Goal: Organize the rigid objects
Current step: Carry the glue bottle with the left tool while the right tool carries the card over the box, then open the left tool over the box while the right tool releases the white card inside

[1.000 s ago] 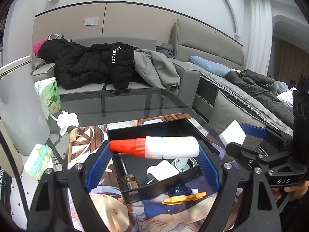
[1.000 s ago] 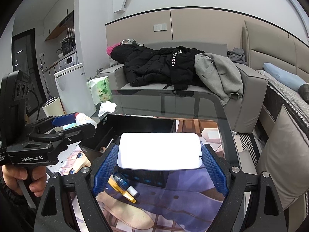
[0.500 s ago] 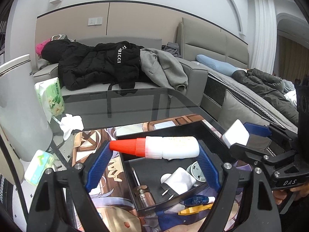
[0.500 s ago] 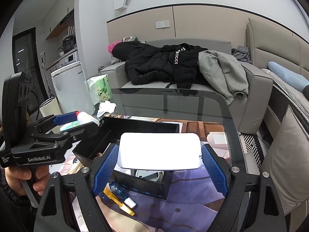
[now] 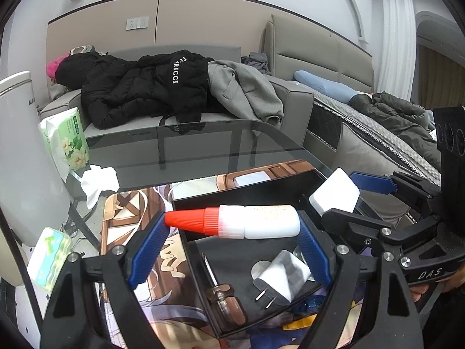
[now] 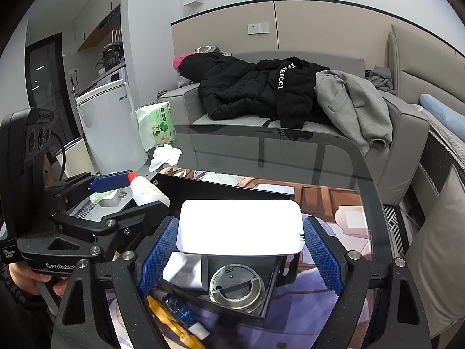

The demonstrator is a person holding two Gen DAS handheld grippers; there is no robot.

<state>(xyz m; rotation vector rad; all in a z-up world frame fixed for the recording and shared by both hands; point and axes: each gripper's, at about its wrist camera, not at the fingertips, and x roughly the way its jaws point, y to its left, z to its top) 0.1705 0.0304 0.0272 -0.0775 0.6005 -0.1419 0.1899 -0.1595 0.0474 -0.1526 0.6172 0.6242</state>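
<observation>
Glue bottle (image 5: 255, 224), white with a red cone cap, lies sideways, pinched end to end by the left gripper (image 5: 232, 234), blue pads pressing cap tip and bottle base. It hangs over the black tray (image 5: 247, 193), which sits on a printed cartoon mat (image 5: 130, 203) on a dark glass table (image 5: 203, 148).

White flat box (image 6: 239, 226), rounded corners, is clamped across its width by the right gripper (image 6: 239, 250), pads on both short ends. It is also held above the tray (image 6: 226, 184). Both grippers sit side by side over the tray; each shows in the other's view, the right gripper (image 5: 360, 192) with its box (image 5: 334, 193) in the left wrist view, the left gripper (image 6: 128, 192) with its bottle (image 6: 146, 192) in the right wrist view.

Inside the tray: a screwdriver (image 5: 223, 296) with brown handle, a white plug adapter (image 5: 282, 276) prongs toward the camera, a round metal lid (image 6: 237, 288) in the near corner. Outside the tray on the mat, just beside its near wall: a blue pen-like item (image 6: 181, 311) and a yellow strip (image 6: 171, 322), can't tell what they are.

Further out: crumpled tissue (image 5: 100, 180) and green tissue pack (image 5: 68, 139) at the table's far left, white appliance (image 6: 110, 125) beside it, black jacket (image 5: 139, 84) and grey hoodie (image 5: 241, 90) on the sofa (image 5: 293, 101) behind. A hand (image 6: 29, 276) grips the left handle.
</observation>
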